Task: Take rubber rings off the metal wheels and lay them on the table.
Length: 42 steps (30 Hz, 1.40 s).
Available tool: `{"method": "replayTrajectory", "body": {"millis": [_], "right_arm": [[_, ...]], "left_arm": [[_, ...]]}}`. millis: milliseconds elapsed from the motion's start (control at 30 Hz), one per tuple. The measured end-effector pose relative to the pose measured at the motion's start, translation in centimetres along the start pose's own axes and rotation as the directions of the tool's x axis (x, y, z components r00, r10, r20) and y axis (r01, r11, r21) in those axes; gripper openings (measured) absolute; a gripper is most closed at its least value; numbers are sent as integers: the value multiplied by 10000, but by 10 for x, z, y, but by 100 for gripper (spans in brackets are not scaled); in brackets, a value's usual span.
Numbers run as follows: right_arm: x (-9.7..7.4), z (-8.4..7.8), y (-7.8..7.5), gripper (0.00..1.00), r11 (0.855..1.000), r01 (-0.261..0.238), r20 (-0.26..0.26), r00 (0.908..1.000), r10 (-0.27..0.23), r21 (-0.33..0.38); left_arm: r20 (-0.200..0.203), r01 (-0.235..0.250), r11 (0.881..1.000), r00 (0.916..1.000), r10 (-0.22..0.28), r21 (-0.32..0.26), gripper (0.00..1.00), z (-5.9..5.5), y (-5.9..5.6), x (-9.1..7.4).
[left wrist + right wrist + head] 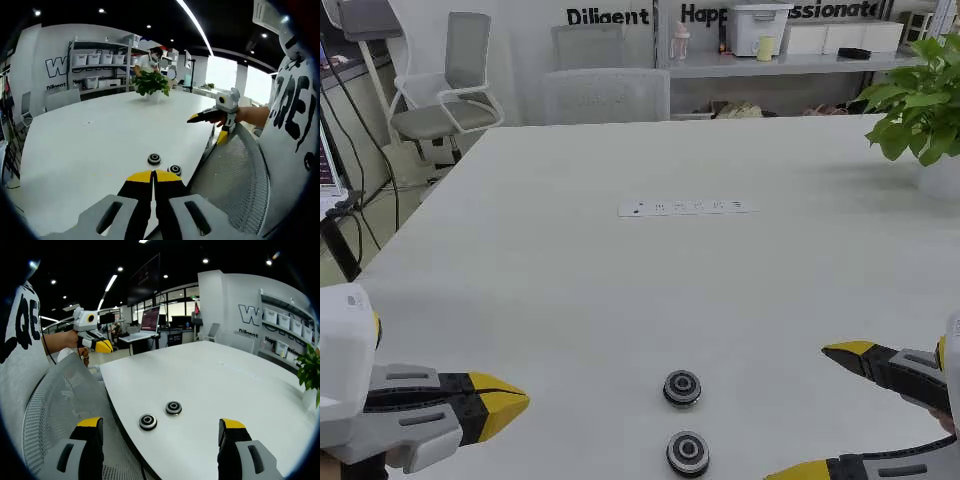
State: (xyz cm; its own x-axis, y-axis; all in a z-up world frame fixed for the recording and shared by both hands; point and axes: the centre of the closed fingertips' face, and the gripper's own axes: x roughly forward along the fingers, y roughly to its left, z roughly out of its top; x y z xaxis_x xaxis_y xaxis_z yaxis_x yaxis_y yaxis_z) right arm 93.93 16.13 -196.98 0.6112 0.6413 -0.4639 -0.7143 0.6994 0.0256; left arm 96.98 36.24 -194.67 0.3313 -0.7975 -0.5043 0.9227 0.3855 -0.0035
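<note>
Right, both wheels (682,388) lie flat near the table's (620,280) front edge, rubber rings (669,454) still on. My left hand-held gripper (512,402) is closed and empty; my right hand-held gripper (803,412) gapes open. The rings look soft and stretchy, so I'd pinch an outer rim while pinning the metal hub.

Left gripper (510,402) low at near left, pointing right, jaws pressed together, yellow tips touching, nothing between them. Right gripper (815,412) low at near right, pointing left, jaws spread wide and empty. Both held roughly level, well apart, tips facing each other. In the left gripper view a hand (246,115) wraps the right gripper's grip, arm reaching in from the right.
</note>
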Motion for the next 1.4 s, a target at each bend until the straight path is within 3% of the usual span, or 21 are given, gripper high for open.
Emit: {"method": "replayTrajectory", "body": {"millis": [300, 567, 800, 1400], "right_arm": [[1, -1, -1, 96, 10000, -26, -68, 10000, 26, -43], [2, 1, -2, 96, 10000, -31, -35, 10000, 31, -70], [3, 1, -3, 96, 10000, -21, -16, 10000, 20, -71], [5, 2, -5, 98, 9999, 2, -33, 10000, -3, -101]], "left_arm": [[127, -272, 9994, 9996, 269, 220, 72, 1, 4, 1], [554, -613, 9979, 9967, 599, 231, 90, 9, 11, 0], [288, -498, 9986, 9984, 493, 154, 92, 5, 10, 2], [275, -538, 9981, 9982, 530, 301, 97, 6, 12, 1]]}}
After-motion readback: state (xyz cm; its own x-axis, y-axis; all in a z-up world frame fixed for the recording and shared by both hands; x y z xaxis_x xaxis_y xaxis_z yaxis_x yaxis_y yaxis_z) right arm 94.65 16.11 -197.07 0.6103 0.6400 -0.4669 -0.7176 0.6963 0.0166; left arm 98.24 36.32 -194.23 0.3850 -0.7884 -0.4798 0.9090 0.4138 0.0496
